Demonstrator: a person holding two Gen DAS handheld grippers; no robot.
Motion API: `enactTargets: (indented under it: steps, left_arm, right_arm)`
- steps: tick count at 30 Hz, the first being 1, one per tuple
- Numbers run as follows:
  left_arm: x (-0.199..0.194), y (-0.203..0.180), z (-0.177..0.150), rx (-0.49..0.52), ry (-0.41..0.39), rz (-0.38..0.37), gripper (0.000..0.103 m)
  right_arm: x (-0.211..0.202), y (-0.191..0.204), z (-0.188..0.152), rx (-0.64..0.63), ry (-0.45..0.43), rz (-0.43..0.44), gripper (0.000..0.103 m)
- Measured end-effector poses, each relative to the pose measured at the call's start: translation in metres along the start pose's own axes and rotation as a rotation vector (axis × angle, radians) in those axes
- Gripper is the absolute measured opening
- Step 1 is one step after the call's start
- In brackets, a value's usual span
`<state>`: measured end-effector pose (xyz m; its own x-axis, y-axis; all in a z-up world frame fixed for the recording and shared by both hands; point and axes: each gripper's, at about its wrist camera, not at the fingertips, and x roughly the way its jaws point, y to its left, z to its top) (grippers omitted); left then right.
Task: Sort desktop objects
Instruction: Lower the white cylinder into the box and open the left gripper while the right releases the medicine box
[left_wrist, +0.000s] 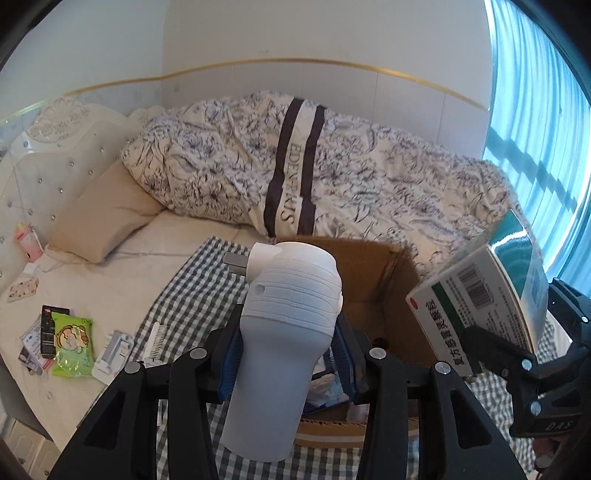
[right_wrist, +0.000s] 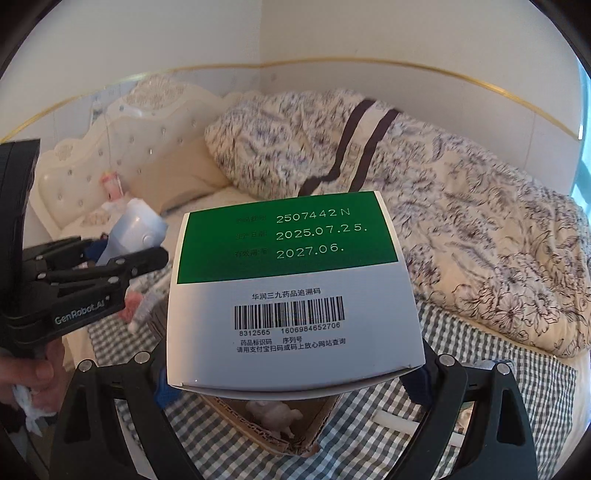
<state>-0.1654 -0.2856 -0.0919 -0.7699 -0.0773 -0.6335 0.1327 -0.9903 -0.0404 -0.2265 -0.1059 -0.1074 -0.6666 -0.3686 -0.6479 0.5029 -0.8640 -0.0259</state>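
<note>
Left wrist view: I am pinching a white plug-in device (left_wrist: 284, 332) in the left jaws above the cardboard box (left_wrist: 388, 291) on the bed; right jaws are clamping a medicine box (right_wrist: 291, 291), both poised for dropping in.

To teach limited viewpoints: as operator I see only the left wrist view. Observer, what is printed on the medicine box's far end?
Observer: The medicine box shows 2507442N, 2025.07.25 and 2027.06.
Operator: What lies in the cardboard box below it?
Observer: A small pale figure, perhaps a toy.
Operator: Who holds the left hand-held gripper?
Observer: A bare hand grips its handle.
</note>
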Motion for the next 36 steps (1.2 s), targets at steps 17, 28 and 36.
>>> enactTargets:
  steps: [17, 28, 36]
  left_arm:
    - [0.09, -0.009, -0.012, 0.084, 0.236, -0.053, 0.045]
    - [0.118, -0.02, -0.018, 0.101, 0.299, -0.068, 0.045]
    - [0.118, -0.019, -0.015, 0.082, 0.297, -0.053, 0.055]
  right_arm:
    - [0.091, 0.006, -0.02, -0.152, 0.295, 0.049, 0.093]
    - [0.116, 0.013, -0.028, -0.181, 0.357, 0.049, 0.094]
    - [0.109, 0.013, -0.027, -0.196, 0.329, 0.015, 0.095]
